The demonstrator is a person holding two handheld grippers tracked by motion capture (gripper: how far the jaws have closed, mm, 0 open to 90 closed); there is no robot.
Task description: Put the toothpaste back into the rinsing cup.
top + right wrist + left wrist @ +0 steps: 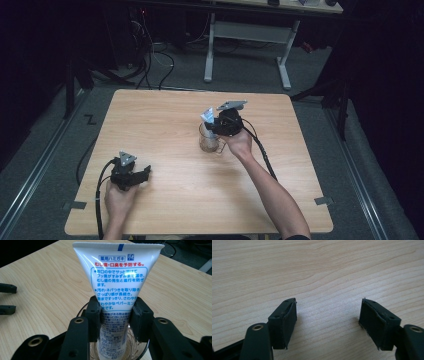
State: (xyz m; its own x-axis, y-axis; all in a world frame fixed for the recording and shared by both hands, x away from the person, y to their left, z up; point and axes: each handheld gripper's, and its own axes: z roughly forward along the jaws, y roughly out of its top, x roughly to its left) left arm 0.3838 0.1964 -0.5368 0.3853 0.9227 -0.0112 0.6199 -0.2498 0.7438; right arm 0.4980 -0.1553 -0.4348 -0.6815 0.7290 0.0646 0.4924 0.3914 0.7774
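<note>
A white toothpaste tube is gripped by the right claw directly above a clear glass cup, its lower end already inside the cup's mouth and its flat crimped end pointing upward. In the right gripper view the two black jaws are seen pressed against the tube's sides, just above the glass rim. In the high view the cup stands a little right of the middle of the wooden counter, with the tube rising from it beneath the right claw.

The left claw is rested low at the near left of the counter, well apart from the cup; its jaws are spread wide with nothing between them, only bare wood grain being seen in the left gripper view beyond the left claw.

The step in hand is judged to be the standing of the tube in the cup. Whether the tube's cap has reached the bottom cannot be told. A short downward settling is probably called for next, followed by a gentle opening of the jaws, so that the tube is left leaning on the rim and the light cup is not tipped.
</note>
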